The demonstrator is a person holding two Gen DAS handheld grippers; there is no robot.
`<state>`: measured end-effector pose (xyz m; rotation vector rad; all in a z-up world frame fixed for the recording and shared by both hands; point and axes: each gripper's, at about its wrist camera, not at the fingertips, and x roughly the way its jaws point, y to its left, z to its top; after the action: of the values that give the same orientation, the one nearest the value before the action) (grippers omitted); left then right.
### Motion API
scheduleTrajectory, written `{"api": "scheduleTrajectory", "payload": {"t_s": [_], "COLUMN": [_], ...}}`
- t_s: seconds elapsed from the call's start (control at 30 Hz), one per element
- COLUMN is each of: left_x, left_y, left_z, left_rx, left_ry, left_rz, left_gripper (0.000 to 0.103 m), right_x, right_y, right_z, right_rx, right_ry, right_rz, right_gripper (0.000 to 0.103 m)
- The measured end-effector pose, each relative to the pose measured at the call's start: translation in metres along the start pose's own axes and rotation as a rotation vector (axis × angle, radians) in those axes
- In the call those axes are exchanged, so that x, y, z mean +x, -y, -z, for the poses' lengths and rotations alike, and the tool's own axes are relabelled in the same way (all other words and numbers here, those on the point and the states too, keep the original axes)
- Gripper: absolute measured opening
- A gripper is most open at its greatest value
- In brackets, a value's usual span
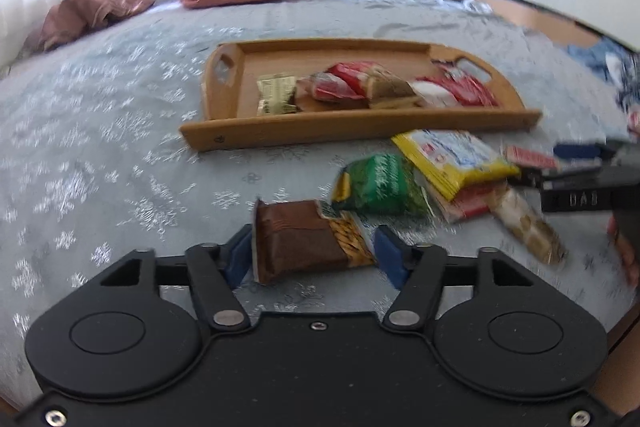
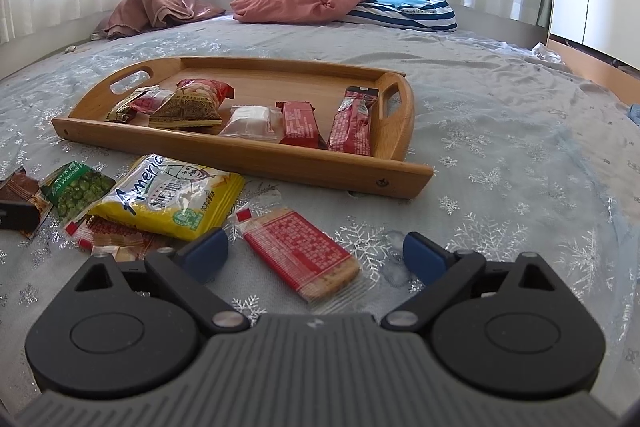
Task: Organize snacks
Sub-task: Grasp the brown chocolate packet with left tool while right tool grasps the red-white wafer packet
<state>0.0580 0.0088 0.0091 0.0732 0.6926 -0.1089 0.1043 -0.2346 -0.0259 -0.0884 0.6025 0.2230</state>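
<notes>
1. left tool (image 1: 314,253): jaws part open, straddling the brown snack pack (image 1: 304,241) on the bed (image 1: 120,147). left pad looks to touch the pack's end; right pad seems just clear. whether it truly grips: cannot tell, image blurred. treat as not secured.
2. right tool (image 2: 316,253): jaws wide open, empty. red biscuit pack (image 2: 306,253) lies flat on the bed between the fingers, not touched.
3. wooden tray (image 2: 248,157) sits farther back on the bed w/ several packs inside, incl. a red bar (image 2: 352,123) at its right end.
4. loose items near the tray's front rim: yellow bag (image 2: 172,201), green pea pack (image 2: 76,189), overlapping each other.
5. handling, brown pack: likely light, thin film, slick, crushable contents. take across the short width at mid-body, not at the crimped end seal, which would fold and slip.
6. handling, red biscuit pack: stiff slab inside, prob. brittle. pinch the long edges, low force.
7. bed cover is soft; pressing down will sink the pack, so approx. a shallow scoop angle is advised.
8. yellow bag: puffy, air-filled; prob. squirms, grip a corner seam.
</notes>
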Motion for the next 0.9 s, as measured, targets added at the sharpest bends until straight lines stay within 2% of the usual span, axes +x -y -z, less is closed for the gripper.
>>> {"api": "scheduleTrajectory", "payload": {"t_s": [0.1,0.17,0.27,0.3,0.37,0.43,0.5,0.9], "left_x": [0.001,-0.001,-0.004,-0.005,-0.007,-0.011,-0.014,-0.027], "left_y": [0.010,0.012,0.011,0.010,0.006,0.001,-0.005,-0.013], "left_z": [0.003,0.003,0.001,0.000,-0.003,-0.005,-0.008,-0.019], "left_rx": [0.052,0.054,0.040,0.033,0.018,-0.004,-0.024,-0.083], "left_ry": [0.011,0.012,0.008,0.009,0.006,0.013,0.020,0.040], "left_rz": [-0.018,-0.010,-0.005,-0.012,-0.009,-0.011,-0.004,0.004], "left_gripper": [0.065,0.060,0.054,0.048,0.043,0.031,0.026,0.018], "right_x": [0.000,0.000,-0.003,-0.005,-0.010,-0.015,-0.019,-0.038], "right_y": [0.000,0.000,-0.001,-0.002,-0.003,-0.007,-0.011,-0.012], "right_z": [0.000,0.000,0.001,0.002,0.003,0.004,0.007,0.006], "right_rx": [0.000,0.000,0.000,0.002,0.004,-0.007,-0.006,0.027], "right_ry": [0.001,0.002,0.012,0.016,0.024,0.034,0.038,0.090], "right_rz": [0.000,0.000,-0.006,-0.011,-0.016,-0.024,-0.033,-0.012], "right_gripper": [0.100,0.099,0.088,0.080,0.069,0.050,0.037,0.037]}}
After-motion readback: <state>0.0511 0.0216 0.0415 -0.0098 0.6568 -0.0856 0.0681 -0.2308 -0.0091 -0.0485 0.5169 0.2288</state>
